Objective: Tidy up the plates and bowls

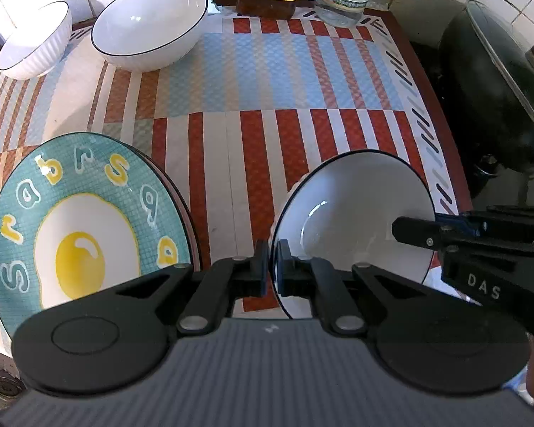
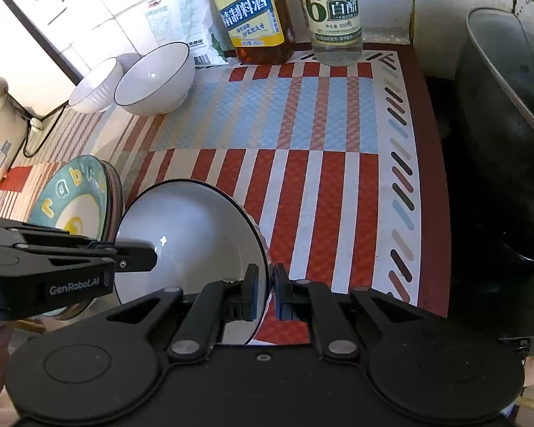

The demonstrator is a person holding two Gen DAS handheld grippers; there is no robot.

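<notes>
Both grippers are clamped on one white bowl with a thin dark rim [image 1: 352,220], each pinching a thin stretch of its lip: the left gripper [image 1: 273,267] grips the near-left edge, and the right gripper [image 2: 270,291] grips the near-right edge. The bowl hangs tilted, its opening turned toward the cameras, low over the striped mat [image 1: 252,149], just right of the stack of egg-pattern plates [image 1: 85,235]. The chief risk is the hold itself: glazed porcelain caught only at the rim can slide out of the pads if either hand twists or the two hands drift apart, and the bowl would then drop onto the table or knock the plate stack beside it. Setting it down at this tilt could make it land on its edge and roll. Two more bowls, a dark-rimmed one [image 1: 149,25] and a ribbed white one [image 1: 35,41], sit at the far left, touching or nearly so, with the cooking wine bottle [image 2: 249,14] and vinegar bottle [image 2: 333,14] behind; carrying the bowl that way, a wide swing could clip them. The dark wok [image 1: 498,85] at the right stands clear.
</notes>
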